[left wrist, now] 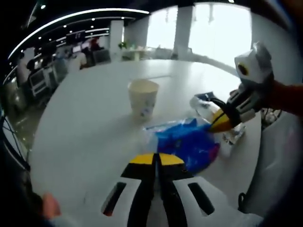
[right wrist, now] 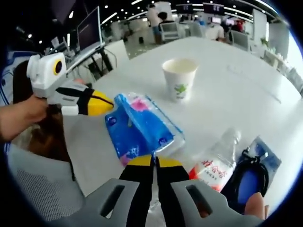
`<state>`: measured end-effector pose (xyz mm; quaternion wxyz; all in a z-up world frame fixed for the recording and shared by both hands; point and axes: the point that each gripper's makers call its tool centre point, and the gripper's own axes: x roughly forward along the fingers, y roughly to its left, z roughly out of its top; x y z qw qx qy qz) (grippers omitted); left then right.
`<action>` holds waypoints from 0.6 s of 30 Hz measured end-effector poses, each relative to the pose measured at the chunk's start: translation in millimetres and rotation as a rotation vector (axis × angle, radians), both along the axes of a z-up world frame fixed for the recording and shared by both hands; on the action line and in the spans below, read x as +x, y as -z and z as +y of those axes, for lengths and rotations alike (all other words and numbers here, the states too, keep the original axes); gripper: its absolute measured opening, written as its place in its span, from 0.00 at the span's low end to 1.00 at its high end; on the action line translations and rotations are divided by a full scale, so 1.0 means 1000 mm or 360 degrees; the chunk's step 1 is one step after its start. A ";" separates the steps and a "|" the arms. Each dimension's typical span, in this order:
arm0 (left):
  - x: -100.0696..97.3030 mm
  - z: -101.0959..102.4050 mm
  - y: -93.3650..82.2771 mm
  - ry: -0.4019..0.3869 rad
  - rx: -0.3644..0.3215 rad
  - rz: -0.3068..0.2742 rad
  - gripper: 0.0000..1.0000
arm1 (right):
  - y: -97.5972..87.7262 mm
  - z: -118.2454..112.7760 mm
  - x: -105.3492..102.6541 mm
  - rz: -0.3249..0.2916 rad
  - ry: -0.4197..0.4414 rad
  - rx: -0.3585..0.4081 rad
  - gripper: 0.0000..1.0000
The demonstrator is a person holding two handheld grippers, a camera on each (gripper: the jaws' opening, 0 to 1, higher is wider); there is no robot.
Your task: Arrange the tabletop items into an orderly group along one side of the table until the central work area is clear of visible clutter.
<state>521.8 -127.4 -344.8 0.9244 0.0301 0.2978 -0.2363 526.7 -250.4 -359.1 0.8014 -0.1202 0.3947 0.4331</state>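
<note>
My left gripper (left wrist: 156, 160) had its two yellow-tipped jaws pressed together, with nothing between them that I could see. Just ahead of the tips, slightly to the right, lay the blue plastic packet (left wrist: 187, 140) on the white table (left wrist: 85, 123); I could not tell whether the tips touched its edge. Farther ahead stood the paper cup (left wrist: 143, 97), upright and apart from the packet. To the right of my jaws the right gripper (left wrist: 221, 121) came in, its yellow tip low over the far right edge of the packet, beside a clear water bottle (left wrist: 208, 106) lying on its side.

My right gripper (right wrist: 155, 161) was likewise closed, jaws meeting at the tips and empty as far as I could see. The packet (right wrist: 139, 126) sat directly ahead of them, its near end almost at the tips. The water bottle (right wrist: 217, 163) lay just right of the jaws, red-lettered label up, and beyond it to the right was a blue pouch with a black cord (right wrist: 253, 175), which the left gripper view did not make out clearly. The cup (right wrist: 179, 78) stood farther ahead. The left gripper (right wrist: 102, 103) entered from the left, held by a hand (right wrist: 21, 116), its tip at the packet's left edge, jaws apparently shut.
</note>
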 end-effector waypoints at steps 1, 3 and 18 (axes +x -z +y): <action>0.000 -0.001 -0.002 0.0002 0.0000 -0.0005 0.00 | -0.001 0.000 0.000 -0.0003 0.0001 0.0002 0.03; 0.002 -0.002 -0.005 0.0008 -0.0001 -0.0020 0.00 | -0.007 -0.003 0.003 -0.0017 0.0010 0.0019 0.03; 0.019 -0.052 -0.035 0.0161 -0.0003 -0.0107 0.00 | -0.041 -0.052 0.020 -0.0145 0.0069 0.0014 0.02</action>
